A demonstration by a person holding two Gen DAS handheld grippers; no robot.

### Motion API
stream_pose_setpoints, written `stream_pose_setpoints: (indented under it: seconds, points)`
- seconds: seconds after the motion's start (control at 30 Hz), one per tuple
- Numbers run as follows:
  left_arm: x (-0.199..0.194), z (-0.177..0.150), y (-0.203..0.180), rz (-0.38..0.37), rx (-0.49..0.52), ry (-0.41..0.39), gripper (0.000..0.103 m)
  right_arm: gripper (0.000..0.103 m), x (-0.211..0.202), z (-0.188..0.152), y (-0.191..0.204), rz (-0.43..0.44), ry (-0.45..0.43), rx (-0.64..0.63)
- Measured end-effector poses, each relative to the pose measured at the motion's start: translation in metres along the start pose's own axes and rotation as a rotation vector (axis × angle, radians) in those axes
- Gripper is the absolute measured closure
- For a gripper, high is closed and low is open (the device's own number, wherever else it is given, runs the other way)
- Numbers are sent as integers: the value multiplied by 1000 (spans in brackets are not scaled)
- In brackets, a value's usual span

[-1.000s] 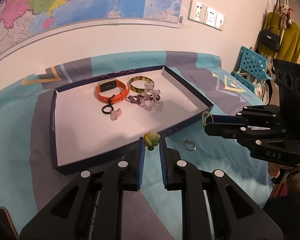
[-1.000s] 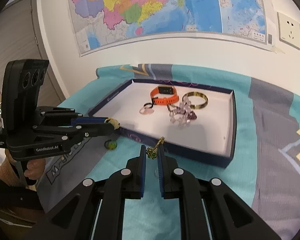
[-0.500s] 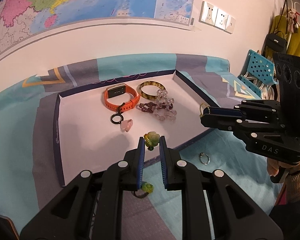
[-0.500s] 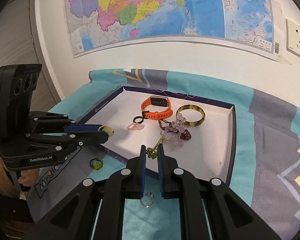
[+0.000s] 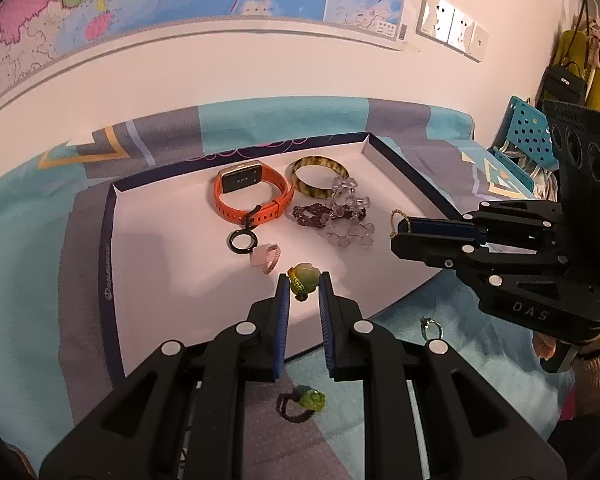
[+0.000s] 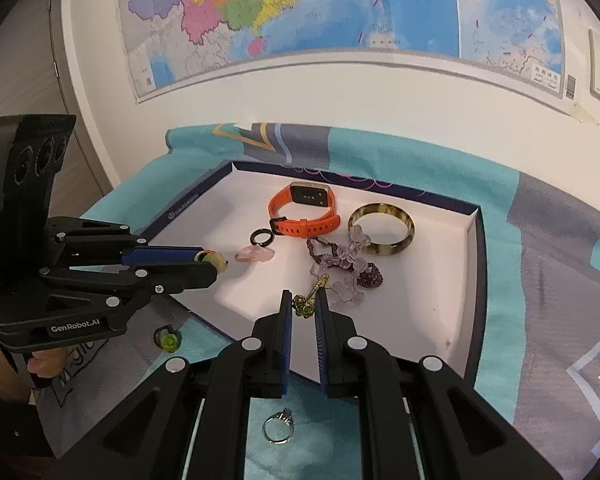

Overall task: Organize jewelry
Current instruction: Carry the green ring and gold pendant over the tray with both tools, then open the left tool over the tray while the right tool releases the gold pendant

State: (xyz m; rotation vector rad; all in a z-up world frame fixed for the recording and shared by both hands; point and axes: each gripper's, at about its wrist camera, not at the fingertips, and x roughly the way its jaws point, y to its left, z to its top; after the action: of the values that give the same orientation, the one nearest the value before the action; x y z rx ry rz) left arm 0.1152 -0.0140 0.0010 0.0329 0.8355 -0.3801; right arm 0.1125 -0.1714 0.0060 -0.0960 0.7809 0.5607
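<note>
A shallow white tray [image 5: 148, 280] with dark blue walls [image 6: 474, 280] lies on the cloth. In it are an orange watch [image 5: 252, 196], an amber bangle [image 5: 320, 176], purple and clear bead strands [image 5: 340, 216], a black ring [image 5: 242, 242] and a pink piece [image 5: 266, 258]. My left gripper [image 5: 303, 284] is shut on a pale green stone ring [image 5: 303, 278] above the tray's front part. My right gripper [image 6: 303, 308] is shut on a gold chain with green beads [image 6: 306, 304], also above the tray.
A green bead ring [image 5: 306, 398] and a silver ring [image 5: 431, 326] lie on the teal and grey cloth [image 5: 28, 280] in front of the tray. A wall with a map stands behind. A blue basket [image 5: 524, 140] is at far right.
Both grippers have moved forward from over the cloth to over the tray, each still holding its piece. The rings on the cloth now lie behind the fingertips.
</note>
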Motion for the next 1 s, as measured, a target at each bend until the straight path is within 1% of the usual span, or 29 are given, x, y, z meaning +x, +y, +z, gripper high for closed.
stream_pose_setpoints:
  seconds: [0.43, 1.0]
  points:
    - [20, 6, 5, 14, -7, 35, 88, 93, 18, 4, -4, -13, 33, 0]
    - [39, 8, 15, 3, -43, 82, 88, 93, 36, 5, -2, -46, 72, -10]
